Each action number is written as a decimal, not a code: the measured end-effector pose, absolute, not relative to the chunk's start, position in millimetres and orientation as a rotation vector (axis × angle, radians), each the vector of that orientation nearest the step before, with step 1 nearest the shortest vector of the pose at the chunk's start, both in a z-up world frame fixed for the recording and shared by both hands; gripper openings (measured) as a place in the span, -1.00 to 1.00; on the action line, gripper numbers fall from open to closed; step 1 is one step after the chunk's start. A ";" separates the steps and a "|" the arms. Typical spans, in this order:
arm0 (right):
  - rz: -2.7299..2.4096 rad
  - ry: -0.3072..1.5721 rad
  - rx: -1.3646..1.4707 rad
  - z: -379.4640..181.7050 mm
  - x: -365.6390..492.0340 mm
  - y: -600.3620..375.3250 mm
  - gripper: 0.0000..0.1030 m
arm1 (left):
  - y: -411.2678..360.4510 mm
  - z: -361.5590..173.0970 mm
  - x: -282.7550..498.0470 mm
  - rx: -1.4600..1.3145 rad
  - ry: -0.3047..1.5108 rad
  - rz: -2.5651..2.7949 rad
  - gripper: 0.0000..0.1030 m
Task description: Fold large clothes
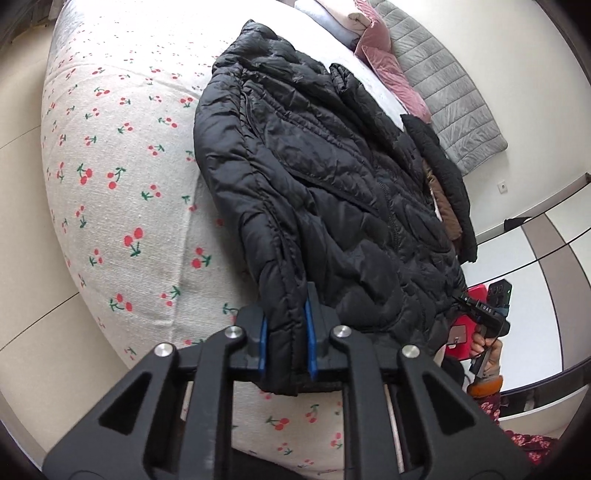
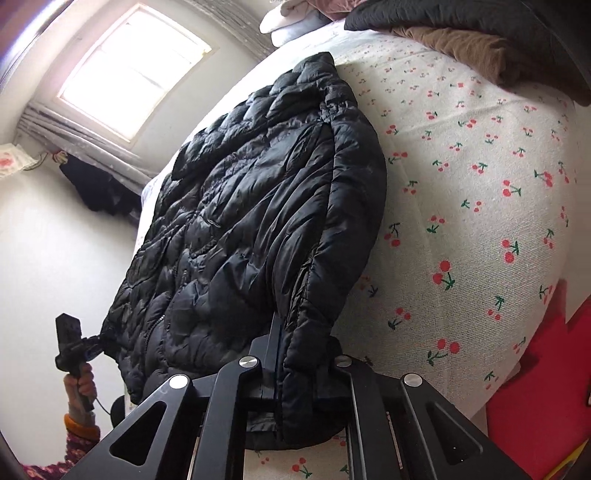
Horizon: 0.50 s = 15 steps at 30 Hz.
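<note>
A black quilted puffer jacket (image 1: 314, 177) lies spread on a bed with a white cherry-print sheet (image 1: 110, 177). My left gripper (image 1: 286, 343) is shut on one bottom hem corner of the jacket, its blue pads (image 1: 263, 343) pressing the fabric. My right gripper (image 2: 299, 373) is shut on the other hem corner of the jacket (image 2: 251, 221). The sheet (image 2: 461, 221) shows beside the jacket in the right wrist view. Each gripper shows in the other's view, the right one (image 1: 469, 304) and the left one (image 2: 94, 347), both at the jacket's lower edge near the bed's near edge.
Folded black and brown clothes (image 2: 461, 40) lie on the bed beyond the jacket. Pink cushions (image 1: 384, 62) and pale pillows (image 1: 325, 14) sit by a grey padded headboard (image 1: 443, 85). A window (image 2: 133, 70) with curtains is at the left. Something red (image 2: 535, 398) stands beside the bed.
</note>
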State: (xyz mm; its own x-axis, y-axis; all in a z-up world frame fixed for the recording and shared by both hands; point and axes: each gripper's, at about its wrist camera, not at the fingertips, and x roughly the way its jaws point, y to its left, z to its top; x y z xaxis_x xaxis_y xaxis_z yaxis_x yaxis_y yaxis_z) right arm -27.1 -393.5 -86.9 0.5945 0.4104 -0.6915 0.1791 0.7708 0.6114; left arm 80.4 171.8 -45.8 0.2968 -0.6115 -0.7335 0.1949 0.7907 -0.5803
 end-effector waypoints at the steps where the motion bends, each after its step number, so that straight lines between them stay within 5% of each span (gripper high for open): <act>1: 0.147 0.927 0.700 -81.9 -29.7 -393.3 -0.83 | 171.9 -38.4 77.9 -0.440 1.134 -0.566 -0.69; 15: 0.176 0.670 0.716 11.8 -59.7 -408.4 -0.85 | 171.0 47.5 38.2 -0.493 0.908 -0.706 -0.72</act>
